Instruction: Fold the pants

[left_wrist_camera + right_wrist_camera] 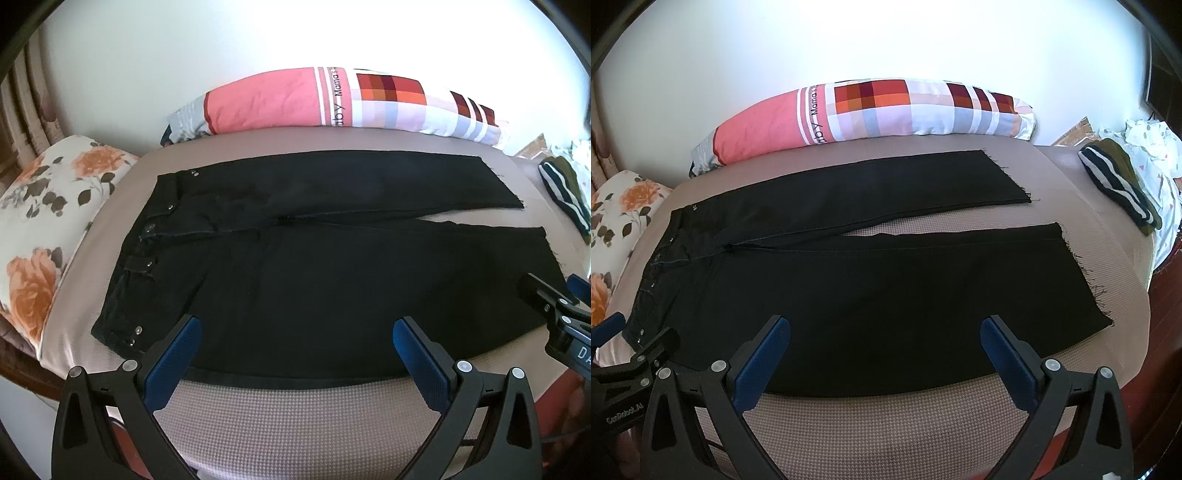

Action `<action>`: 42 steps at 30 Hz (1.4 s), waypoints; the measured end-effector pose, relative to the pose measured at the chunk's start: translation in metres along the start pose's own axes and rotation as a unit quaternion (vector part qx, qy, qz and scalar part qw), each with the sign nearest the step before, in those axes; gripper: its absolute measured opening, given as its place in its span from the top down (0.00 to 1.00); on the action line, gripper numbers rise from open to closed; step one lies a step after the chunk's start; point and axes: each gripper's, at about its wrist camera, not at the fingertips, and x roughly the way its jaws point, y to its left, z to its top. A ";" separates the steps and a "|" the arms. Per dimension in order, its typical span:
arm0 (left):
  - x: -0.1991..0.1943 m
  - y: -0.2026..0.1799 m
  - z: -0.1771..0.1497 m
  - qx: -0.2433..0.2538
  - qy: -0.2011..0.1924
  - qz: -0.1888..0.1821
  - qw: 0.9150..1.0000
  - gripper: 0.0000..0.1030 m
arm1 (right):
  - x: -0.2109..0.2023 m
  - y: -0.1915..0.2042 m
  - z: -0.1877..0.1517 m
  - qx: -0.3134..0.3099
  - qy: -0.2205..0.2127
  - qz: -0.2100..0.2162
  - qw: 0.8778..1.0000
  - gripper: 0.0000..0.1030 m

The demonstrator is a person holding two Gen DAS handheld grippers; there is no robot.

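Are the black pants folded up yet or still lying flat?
Spread flat, not folded. The black pants lie open on the bed, both legs side by side with a gap between.

You're in home bedroom: bed [886, 424], patchwork bolster [871, 110] against wall, floral pillow [48, 206], clothes pile [1123, 188].

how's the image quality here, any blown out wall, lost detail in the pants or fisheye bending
Left wrist view: the wall is overexposed to flat white; the black pants are nearly featureless, apart from rivets. Right wrist view: same glare, the bed edge bows strongly, and corners vignette black.
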 end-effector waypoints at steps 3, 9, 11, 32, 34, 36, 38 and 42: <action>0.002 0.001 0.000 0.000 0.005 0.005 1.000 0.00 | 0.000 0.000 0.000 -0.001 -0.001 0.000 1.000 0.00; 0.003 0.001 0.000 0.000 0.006 0.007 1.000 0.00 | -0.002 0.000 0.000 -0.002 -0.003 0.000 1.000 0.00; 0.003 0.000 0.000 -0.002 0.008 0.006 1.000 0.00 | -0.002 -0.001 0.001 -0.001 -0.002 0.002 1.000 0.00; 0.004 0.001 0.000 0.000 0.008 0.011 1.000 0.00 | -0.005 -0.001 0.003 0.000 -0.005 0.005 1.000 0.00; 0.004 0.001 -0.001 0.000 0.008 0.010 1.000 0.00 | -0.005 -0.002 0.003 0.000 -0.005 0.007 1.000 0.00; 0.004 0.002 -0.001 -0.001 0.008 0.011 1.000 0.00 | -0.006 -0.002 0.003 0.001 -0.004 0.007 1.000 0.00; 0.004 0.001 -0.001 0.000 0.008 0.011 1.000 0.00 | -0.006 -0.003 0.003 0.001 -0.005 0.006 1.000 0.00; 0.004 0.000 -0.001 0.000 0.009 0.011 1.000 0.00 | -0.006 -0.003 0.003 0.004 -0.005 0.007 1.000 0.00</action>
